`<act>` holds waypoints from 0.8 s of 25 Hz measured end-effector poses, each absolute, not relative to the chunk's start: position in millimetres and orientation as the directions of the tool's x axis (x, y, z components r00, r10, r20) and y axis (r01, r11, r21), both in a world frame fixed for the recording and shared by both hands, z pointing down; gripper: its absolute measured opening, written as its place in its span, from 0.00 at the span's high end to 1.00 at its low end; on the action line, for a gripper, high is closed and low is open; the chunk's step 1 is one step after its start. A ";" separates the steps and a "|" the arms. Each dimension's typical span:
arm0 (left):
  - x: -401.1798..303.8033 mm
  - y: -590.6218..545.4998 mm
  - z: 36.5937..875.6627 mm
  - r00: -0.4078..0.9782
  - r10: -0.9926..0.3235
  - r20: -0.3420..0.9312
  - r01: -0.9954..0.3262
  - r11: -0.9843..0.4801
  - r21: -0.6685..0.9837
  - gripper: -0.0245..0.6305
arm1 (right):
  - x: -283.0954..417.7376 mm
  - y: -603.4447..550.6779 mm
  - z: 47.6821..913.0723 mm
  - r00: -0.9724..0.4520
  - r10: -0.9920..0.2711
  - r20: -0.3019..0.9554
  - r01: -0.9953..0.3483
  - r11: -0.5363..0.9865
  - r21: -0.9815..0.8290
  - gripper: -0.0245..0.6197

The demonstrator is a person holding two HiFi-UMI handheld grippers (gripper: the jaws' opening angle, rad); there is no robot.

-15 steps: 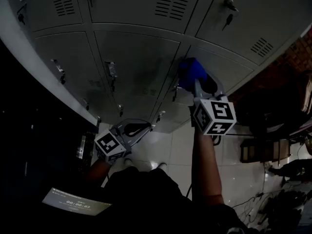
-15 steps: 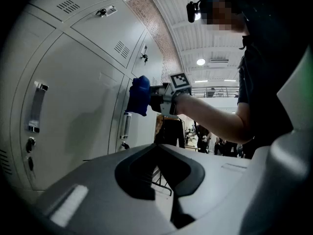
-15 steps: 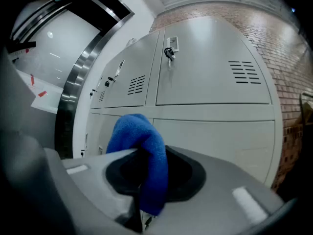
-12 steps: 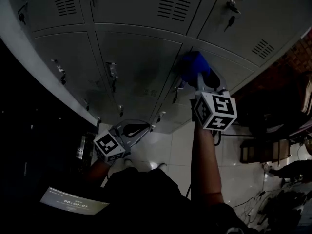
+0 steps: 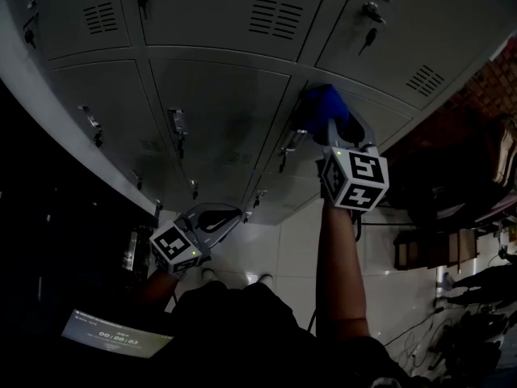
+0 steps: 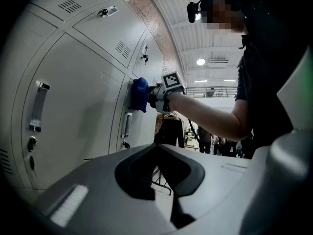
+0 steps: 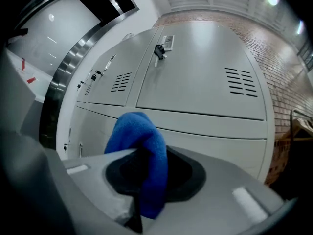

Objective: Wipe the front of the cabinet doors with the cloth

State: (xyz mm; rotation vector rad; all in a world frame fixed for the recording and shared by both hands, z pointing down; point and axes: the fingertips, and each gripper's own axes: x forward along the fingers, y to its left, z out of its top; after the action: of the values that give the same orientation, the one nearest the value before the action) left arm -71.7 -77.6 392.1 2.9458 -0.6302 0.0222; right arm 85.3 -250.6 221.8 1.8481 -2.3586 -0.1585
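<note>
A blue cloth [image 5: 322,107] is bunched in my right gripper [image 5: 329,128], which is shut on it. The cloth presses on the grey cabinet door [image 5: 226,107] near the seam beside a handle [image 5: 284,145]. The right gripper view has the cloth [image 7: 139,141] folded between the jaws, with the doors [image 7: 195,82] just ahead. My left gripper [image 5: 220,217] hangs lower, away from the doors, shut and holding nothing. From the left gripper view, the cloth [image 6: 140,94] sits flat against the door [image 6: 78,92] beyond my closed left gripper [image 6: 161,155].
The doors carry handles [image 5: 178,122], key locks [image 5: 368,12] and vent slots [image 5: 272,16]. White floor tiles [image 5: 279,245] lie below. A lit timer screen [image 5: 117,335] sits lower left. Dark furniture and cables [image 5: 452,249] stand at the right. People [image 6: 205,138] stand far back.
My right gripper has slid the cloth a little up the door. The left gripper has drifted slightly down and left and stays shut.
</note>
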 end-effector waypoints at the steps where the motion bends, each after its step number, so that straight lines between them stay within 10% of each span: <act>1: -69.3 -77.5 391.7 0.913 -0.406 0.041 -0.408 -0.905 0.123 0.96 | 94.9 -249.7 222.1 -0.224 -0.973 0.047 -0.959 0.229 0.168 0.85; 20: -15.7 -61.0 389.1 0.917 -0.397 0.038 -0.399 -0.911 0.109 0.96 | 295.0 -231.1 229.3 0.030 -0.998 0.057 -0.995 -0.024 0.097 0.85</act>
State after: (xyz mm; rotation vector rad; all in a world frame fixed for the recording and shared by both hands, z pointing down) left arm -15.7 -61.0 389.1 2.9635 -0.6172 0.0230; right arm 295.0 -231.1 229.3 2.1722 -2.1148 -0.0414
